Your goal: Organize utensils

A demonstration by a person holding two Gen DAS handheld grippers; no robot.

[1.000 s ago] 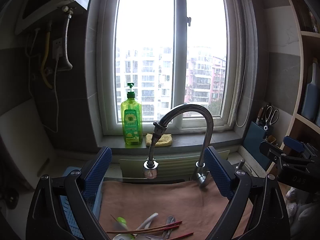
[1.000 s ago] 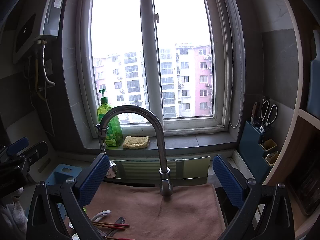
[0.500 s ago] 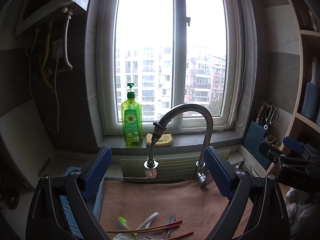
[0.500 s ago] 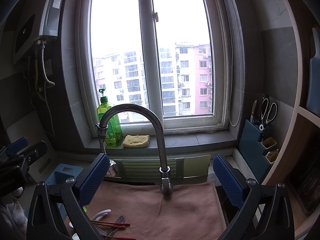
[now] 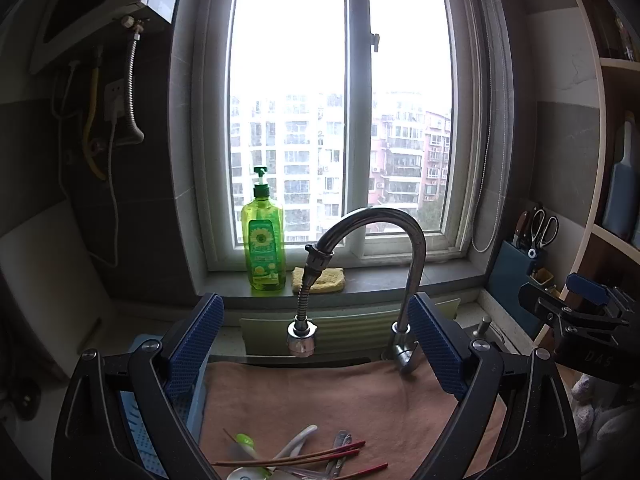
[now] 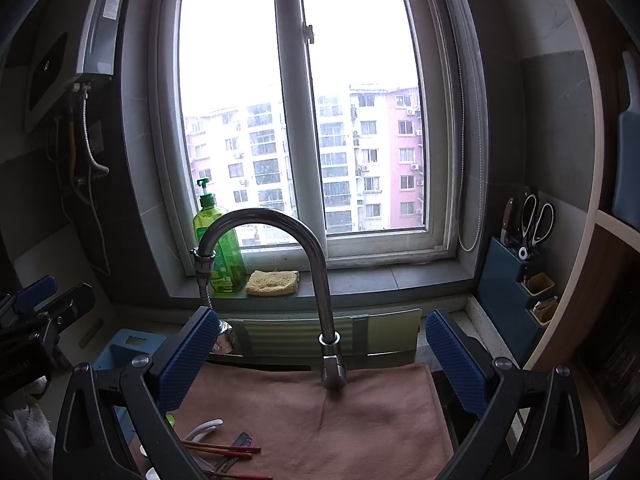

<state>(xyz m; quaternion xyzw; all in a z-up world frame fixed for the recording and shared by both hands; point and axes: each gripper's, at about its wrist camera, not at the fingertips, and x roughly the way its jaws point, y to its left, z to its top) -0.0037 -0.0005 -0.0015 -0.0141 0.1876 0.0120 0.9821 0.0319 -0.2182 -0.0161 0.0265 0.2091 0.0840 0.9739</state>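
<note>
A pile of utensils lies on a brown towel (image 5: 360, 404) over the sink: red chopsticks (image 5: 296, 458), a white spoon (image 5: 298, 440), a green-handled piece (image 5: 244, 440) and metal cutlery (image 5: 340, 450). The right wrist view shows the chopsticks (image 6: 224, 449) and white spoon (image 6: 204, 428) at lower left. My left gripper (image 5: 316, 344) is open and empty, held above the towel behind the pile. My right gripper (image 6: 320, 360) is open and empty, above the towel to the right of the pile. A blue utensil holder (image 6: 516, 292) with scissors (image 6: 534, 220) stands at right.
A chrome faucet (image 5: 400, 248) with a hose sprayer (image 5: 302, 336) arches over the sink. A green soap bottle (image 5: 263, 244) and a yellow sponge (image 5: 320, 280) sit on the window sill. A blue perforated bin (image 5: 160, 440) stands left of the towel. Wooden shelves (image 6: 616, 320) stand at right.
</note>
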